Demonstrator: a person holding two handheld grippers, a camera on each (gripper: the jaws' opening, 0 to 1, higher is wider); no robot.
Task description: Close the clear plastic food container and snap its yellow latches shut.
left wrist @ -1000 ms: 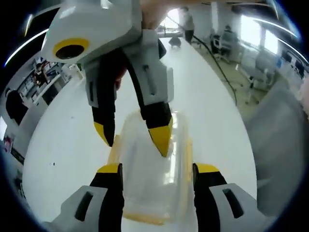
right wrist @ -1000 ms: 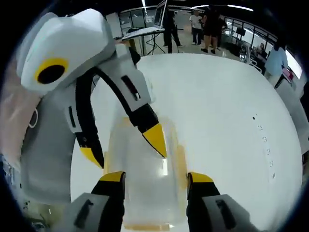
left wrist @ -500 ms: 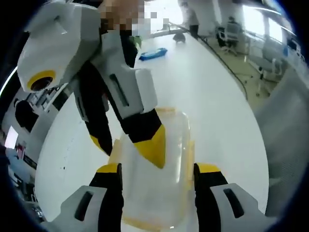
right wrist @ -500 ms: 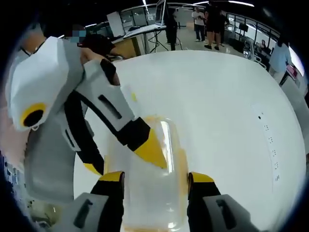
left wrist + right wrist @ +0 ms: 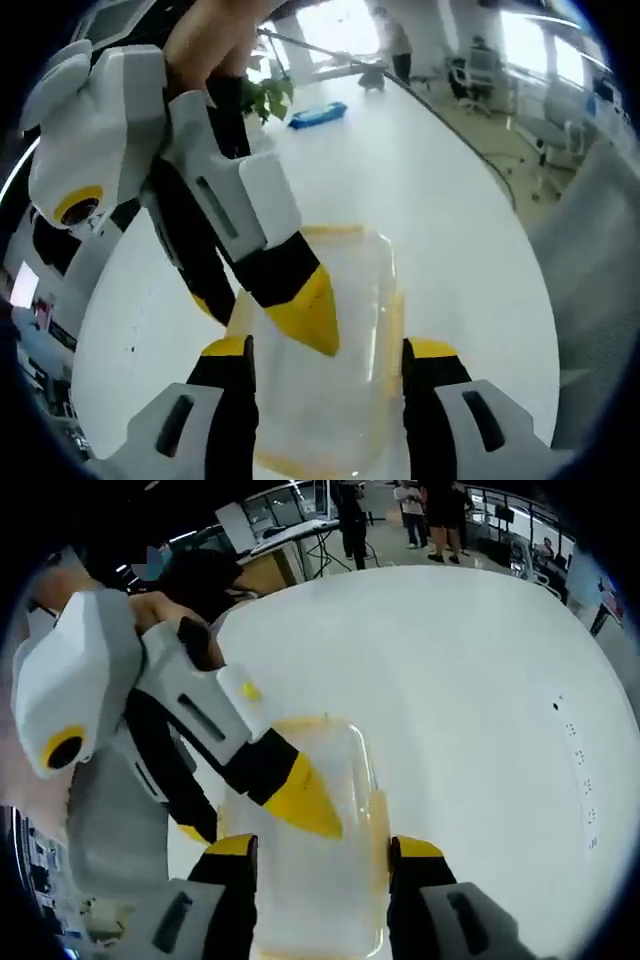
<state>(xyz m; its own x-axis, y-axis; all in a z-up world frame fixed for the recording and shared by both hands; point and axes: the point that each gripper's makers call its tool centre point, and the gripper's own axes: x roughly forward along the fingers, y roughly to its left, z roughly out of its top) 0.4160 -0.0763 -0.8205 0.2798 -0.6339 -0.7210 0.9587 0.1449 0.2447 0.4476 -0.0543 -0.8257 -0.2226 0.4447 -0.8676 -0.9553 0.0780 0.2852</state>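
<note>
Near the table [image 5: 440, 200] edge: clear container [image 5: 330, 330] with yellow latches [image 5: 394, 330], lid on. Between the spread jaws of the left gripper [image 5: 325, 350]. Right gripper [image 5: 320, 845] likewise spread astride it, one yellow tip of each resting on the lid.

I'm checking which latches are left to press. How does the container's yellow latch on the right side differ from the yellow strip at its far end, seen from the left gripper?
In the left gripper view, the side latch runs lengthwise along the container beside the left gripper's right finger; the far strip runs crosswise, beyond both grippers. The side latch looks longer, the far strip thinner. The right gripper's fingers rest on the lid, touching neither. Both are yellow; whether either is snapped shut is unclear.
</note>
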